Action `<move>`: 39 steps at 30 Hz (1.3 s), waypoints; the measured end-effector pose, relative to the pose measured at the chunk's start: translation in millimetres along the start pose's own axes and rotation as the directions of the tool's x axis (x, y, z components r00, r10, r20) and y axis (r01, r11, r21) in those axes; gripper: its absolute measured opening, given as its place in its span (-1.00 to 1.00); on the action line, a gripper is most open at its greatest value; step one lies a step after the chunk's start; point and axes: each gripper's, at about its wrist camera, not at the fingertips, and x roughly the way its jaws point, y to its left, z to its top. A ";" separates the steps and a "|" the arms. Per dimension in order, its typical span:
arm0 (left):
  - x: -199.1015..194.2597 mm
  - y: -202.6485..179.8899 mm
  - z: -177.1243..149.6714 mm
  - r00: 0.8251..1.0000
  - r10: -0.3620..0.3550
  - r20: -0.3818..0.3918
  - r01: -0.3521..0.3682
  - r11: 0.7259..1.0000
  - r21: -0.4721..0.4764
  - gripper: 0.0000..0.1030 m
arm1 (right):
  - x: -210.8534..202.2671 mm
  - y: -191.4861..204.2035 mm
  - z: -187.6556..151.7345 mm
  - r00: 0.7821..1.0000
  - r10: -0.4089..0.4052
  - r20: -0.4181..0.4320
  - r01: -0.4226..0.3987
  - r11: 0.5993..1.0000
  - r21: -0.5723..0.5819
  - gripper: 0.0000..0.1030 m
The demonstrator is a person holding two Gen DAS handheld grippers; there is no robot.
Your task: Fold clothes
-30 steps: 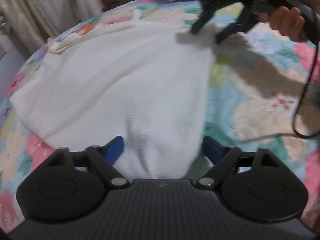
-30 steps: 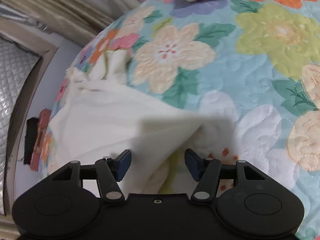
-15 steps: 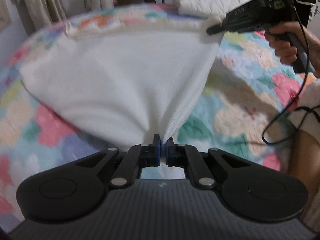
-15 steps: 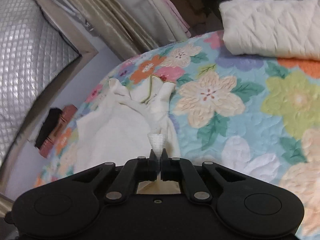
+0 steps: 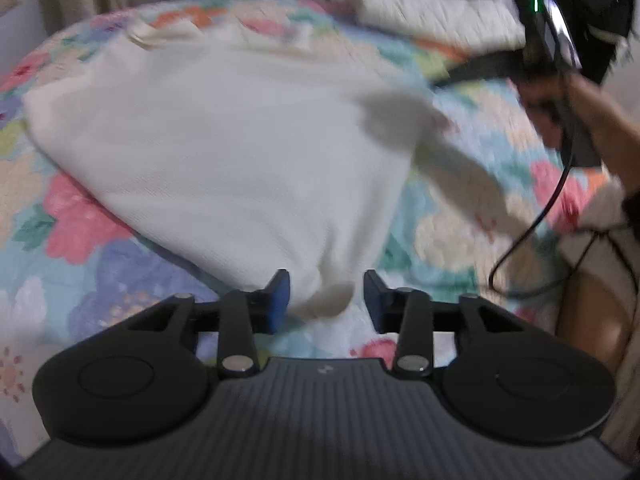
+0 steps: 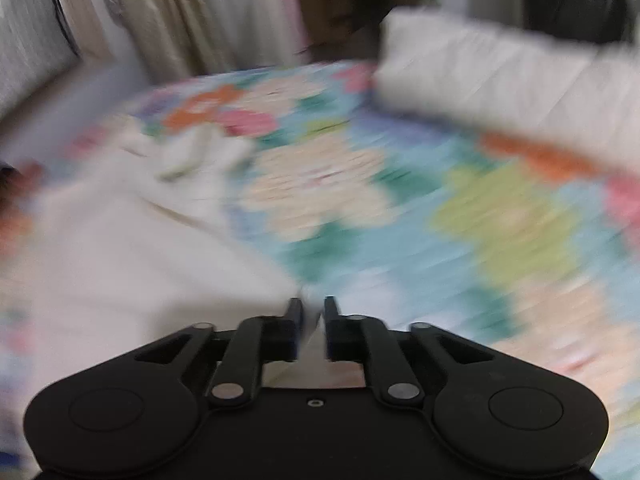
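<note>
Left wrist view: a white garment (image 5: pixel 224 152) lies spread across a bed covered by a floral quilt (image 5: pixel 76 224), filling the picture from 9 o'clock to the centre. Its top edge, bunched and cream-trimmed, sits near 11 o'clock. Its lower corner narrows toward 6 o'clock and ends between the blue pads of the left tongs (image 5: pixel 325 300). The left tongs stand wide open, with the cloth corner in the gap and neither pad pressing on it. A white quilted pillow (image 5: pixel 432 20) lies at the far end of the bed, toward 1 o'clock. At 2 o'clock a hand (image 5: pixel 560 112) holds the right tongs' handle, blurred, with a black cable (image 5: pixel 532 224) looping down toward 4 o'clock. The garment's right corner sits just below that tool; whether they touch cannot be told.

Right wrist view, heavily blurred: the garment (image 6: pixel 120 264) covers the area from 9 o'clock to the centre, with its crumpled collar end near 10 o'clock. The right tongs (image 6: pixel 313 312) are nearly closed, with a narrow slit left between the fingers. White cloth shows in that slit, but whether it is gripped cannot be told. The quilt (image 6: pixel 480 220) fills the right half. The pillow (image 6: pixel 500 76) lies at 1 o'clock, and pale curtains (image 6: pixel 168 24) hang at 11 o'clock.
</note>
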 end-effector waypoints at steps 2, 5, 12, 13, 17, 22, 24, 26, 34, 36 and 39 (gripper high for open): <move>-12.1 10.6 1.5 0.999 0.007 0.039 -0.006 0.999 -0.043 -0.12 | 1.8 -6.1 -1.3 0.999 0.036 -0.018 -0.035 0.998 0.051 -0.50; -14.9 26.8 0.8 0.998 0.036 0.051 -0.031 0.994 -0.104 -0.01 | 4.6 -15.2 -3.4 0.995 0.092 -0.042 -0.086 0.988 0.129 -0.34; 24.2 61.8 -16.5 0.998 -0.047 -0.030 0.032 0.925 -0.379 0.01 | 11.0 -36.5 -8.1 0.971 0.227 -0.080 -0.192 0.931 0.310 0.04; 27.9 66.3 -18.3 0.996 -0.081 -0.025 0.063 0.904 -0.423 0.01 | 11.9 -39.5 -8.7 0.966 0.246 -0.083 -0.206 0.919 0.336 0.05; 37.7 77.0 -21.2 0.972 -0.235 0.012 0.207 0.827 -0.523 -0.83 | 15.6 -51.7 -11.4 0.942 0.324 -0.091 -0.255 0.863 0.435 0.06; 47.2 69.8 -15.0 0.975 -0.224 0.007 0.201 0.856 -0.476 -0.80 | 23.5 -50.9 -33.2 0.877 0.470 -0.106 -0.341 0.761 0.551 0.08; 54.2 79.8 -17.6 0.968 -0.251 0.020 0.222 0.814 -0.537 -0.76 | 27.1 -38.9 -45.4 0.844 0.520 -0.133 -0.370 0.743 0.557 0.08; 59.7 91.9 -22.4 0.955 -0.287 0.075 0.270 0.739 -0.617 -0.62 | 35.3 -32.5 -53.6 0.799 0.588 -0.126 -0.423 0.697 0.579 0.09; 100.9 124.8 -61.9 0.885 -0.360 0.295 0.427 0.376 -0.822 -0.58 | 81.6 2.8 -54.7 0.706 0.706 -0.065 -0.573 0.622 0.534 0.19; 100.7 121.7 -57.1 0.896 -0.353 0.270 0.410 0.420 -0.810 -0.58 | 82.5 9.0 -52.5 0.700 0.712 -0.048 -0.598 0.622 0.505 0.16; 86.8 117.6 -41.4 0.918 -0.326 0.227 0.379 0.548 -0.746 -0.46 | 77.9 16.8 -48.6 0.726 0.686 -0.049 -0.601 0.668 0.440 -0.38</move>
